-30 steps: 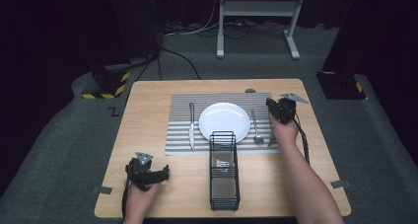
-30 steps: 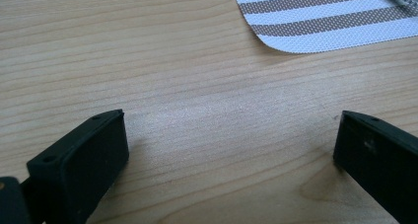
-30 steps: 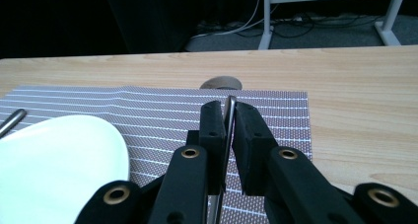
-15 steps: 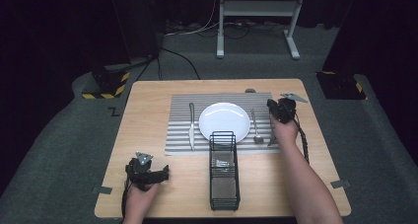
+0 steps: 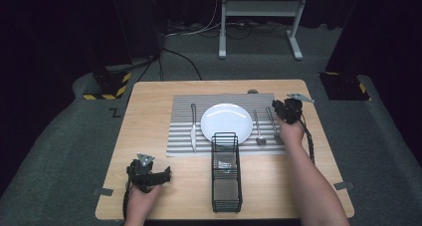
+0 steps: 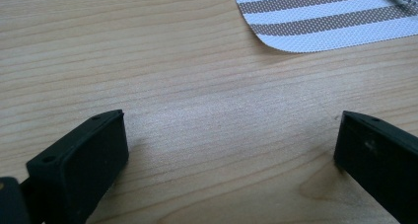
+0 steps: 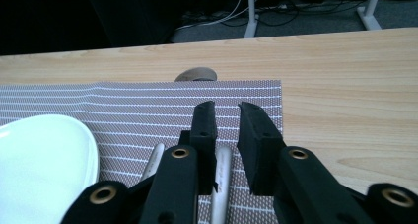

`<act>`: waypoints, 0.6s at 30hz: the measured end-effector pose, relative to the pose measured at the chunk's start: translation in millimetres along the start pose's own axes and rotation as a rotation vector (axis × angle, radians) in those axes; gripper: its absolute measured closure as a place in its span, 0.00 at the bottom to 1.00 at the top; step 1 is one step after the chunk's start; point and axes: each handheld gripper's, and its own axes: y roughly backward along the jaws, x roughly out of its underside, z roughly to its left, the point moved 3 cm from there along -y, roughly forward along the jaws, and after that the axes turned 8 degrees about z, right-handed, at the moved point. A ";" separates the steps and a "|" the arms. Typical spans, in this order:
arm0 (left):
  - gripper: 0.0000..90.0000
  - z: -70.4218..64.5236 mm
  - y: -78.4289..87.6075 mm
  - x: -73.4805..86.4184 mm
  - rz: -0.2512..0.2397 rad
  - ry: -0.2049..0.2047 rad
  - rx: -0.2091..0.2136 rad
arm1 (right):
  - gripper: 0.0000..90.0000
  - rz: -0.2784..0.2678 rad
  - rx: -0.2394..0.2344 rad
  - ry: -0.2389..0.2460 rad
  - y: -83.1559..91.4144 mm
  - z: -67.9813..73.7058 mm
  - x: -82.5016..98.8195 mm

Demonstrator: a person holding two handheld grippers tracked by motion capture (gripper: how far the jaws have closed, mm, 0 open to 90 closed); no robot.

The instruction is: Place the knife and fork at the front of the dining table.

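Note:
A striped placemat [image 5: 181, 136] holds a white plate [image 5: 226, 119], with a knife [image 5: 193, 126] to its left and a spoon [image 5: 258, 129] and a fork [image 5: 272, 124] to its right. My right gripper [image 5: 276, 107] hovers low over the far end of the fork. In the right gripper view its jaws [image 7: 226, 110] stand a narrow gap apart and have just been opening. Nothing is between them, and a metal handle [image 7: 222, 169] lies on the mat under them. My left gripper [image 5: 165, 175] rests near the front left, open wide over bare wood [image 6: 231, 135].
A black wire caddy [image 5: 226, 171] stands at the front middle, just before the plate. A small dark round thing [image 7: 196, 75] lies beyond the mat's far edge. Bare table [image 5: 149, 111] lies left of the mat, and the right table edge runs close behind my right hand.

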 end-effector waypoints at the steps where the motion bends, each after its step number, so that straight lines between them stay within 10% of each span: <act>1: 0.00 0.0 0.0 0.0 0.000 0.000 0.000 | 0.87 0.006 0.001 0.004 1.8 0.5 0.2; 10: 0.00 0.0 0.1 0.0 0.003 -0.004 -0.003 | 0.77 -0.019 0.021 0.119 43.7 14.0 15.0; 18: 0.00 0.0 0.1 0.1 0.003 -0.005 -0.003 | 0.49 0.004 0.056 0.167 82.8 28.0 44.4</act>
